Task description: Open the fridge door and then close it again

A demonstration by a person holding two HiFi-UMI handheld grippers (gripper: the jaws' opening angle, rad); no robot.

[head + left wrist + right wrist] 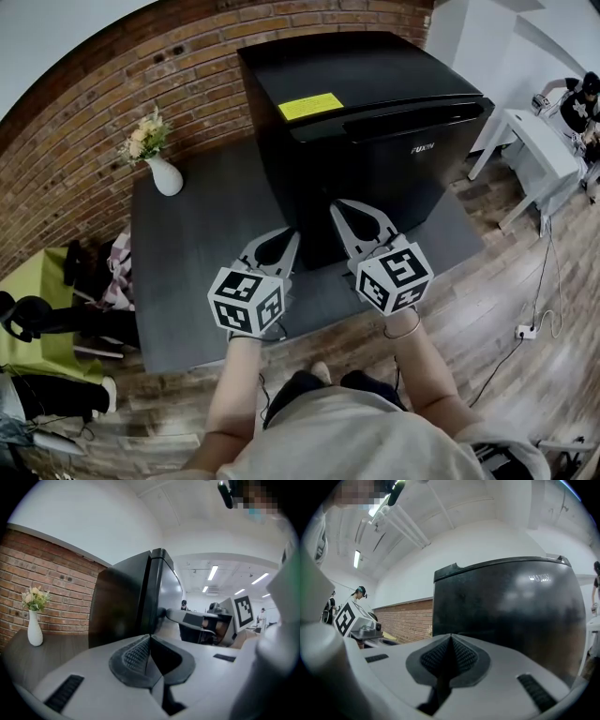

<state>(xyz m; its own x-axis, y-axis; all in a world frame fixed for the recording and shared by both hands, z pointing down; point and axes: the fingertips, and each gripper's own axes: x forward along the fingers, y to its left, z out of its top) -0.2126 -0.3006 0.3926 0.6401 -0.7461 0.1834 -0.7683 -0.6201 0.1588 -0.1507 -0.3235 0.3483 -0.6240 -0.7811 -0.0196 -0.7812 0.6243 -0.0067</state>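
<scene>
1. Head view: the fridge (375,103) is a boxy, glossy black cabinet standing at the back of a matte dark grey table (187,253); a flat yellow sticker (310,106) lies on its top.
2. Its door (403,159) faces me and sits flush against the body, so it is closed; a shiny recessed strip runs along the door's upper edge.
3. My left claw (286,236) is closed on nothing; in the left gripper view its ribbed dark pads (136,654) meet in one seam, set in smooth pale grey plastic; it hovers over the table just beside the fridge's front corner.
4. My right claw (339,208) is also closed and empty, its tips pointing at the door's lower front; I cannot tell whether they touch it.
5. A smooth white vase (167,175) of pale flowers (145,134) stands on the table, well apart from both claws; a rough red brick wall (112,84) curves behind; the floor (506,309) is wood plank.
</scene>
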